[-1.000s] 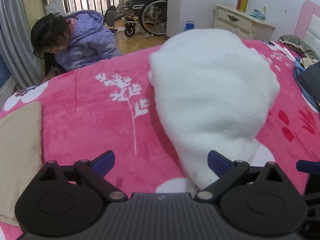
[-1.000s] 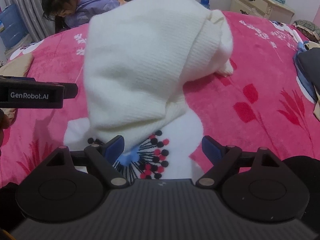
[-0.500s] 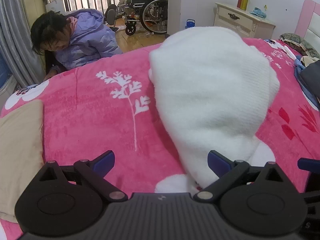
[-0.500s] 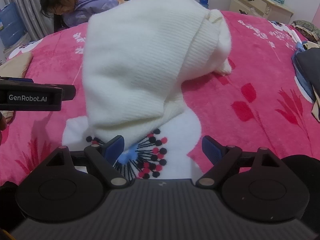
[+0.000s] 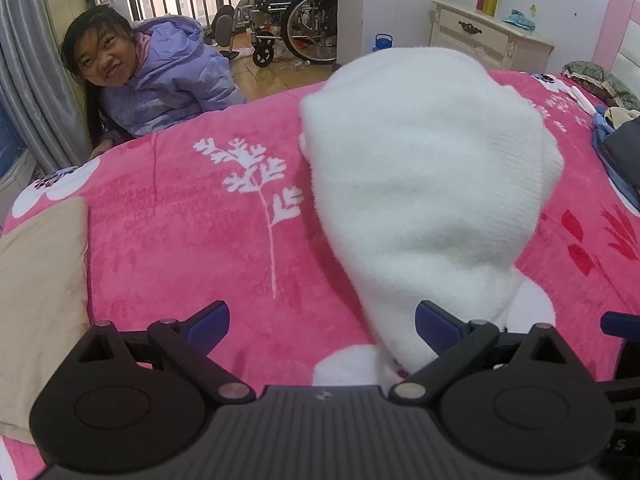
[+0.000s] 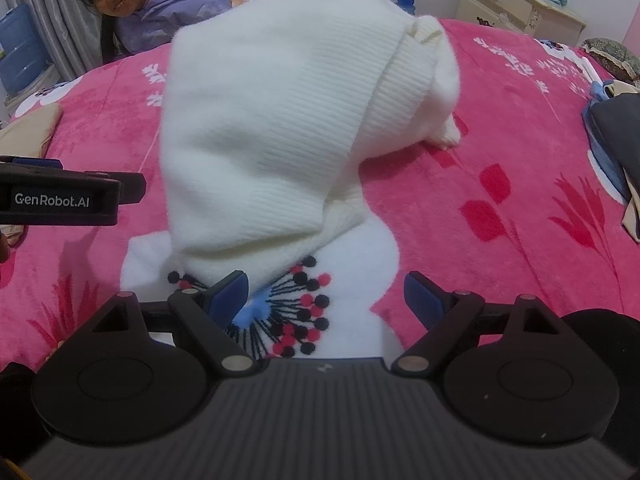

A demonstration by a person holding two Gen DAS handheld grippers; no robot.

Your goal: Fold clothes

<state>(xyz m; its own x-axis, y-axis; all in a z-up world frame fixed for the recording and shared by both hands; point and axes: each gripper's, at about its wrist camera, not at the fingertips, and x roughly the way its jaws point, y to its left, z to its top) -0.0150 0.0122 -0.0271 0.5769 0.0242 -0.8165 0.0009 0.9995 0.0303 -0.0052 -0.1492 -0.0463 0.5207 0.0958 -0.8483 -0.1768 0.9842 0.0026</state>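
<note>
A white knitted sweater (image 5: 432, 184) lies bunched in a thick fold on the pink flowered blanket (image 5: 180, 232); it also fills the middle of the right wrist view (image 6: 280, 128). My left gripper (image 5: 320, 326) is open just above the blanket, and the sweater's near end lies beside its right finger (image 5: 434, 326). My right gripper (image 6: 326, 300) is open too, over the blanket's white flower patch (image 6: 348, 272), its left finger (image 6: 228, 294) just under the sweater's near hem. The left gripper's body (image 6: 60, 196) shows at the left of the right wrist view.
A person in a purple jacket (image 5: 168, 84) leans on the bed's far left edge. A beige pillow (image 5: 36, 300) lies at the left. Dark and blue clothes (image 6: 616, 136) are piled at the right. A wheelchair (image 5: 296, 20) and a cream dresser (image 5: 488, 36) stand beyond the bed.
The person at the far edge has raised their head toward the cameras. The sweater and both grippers have hardly moved.
</note>
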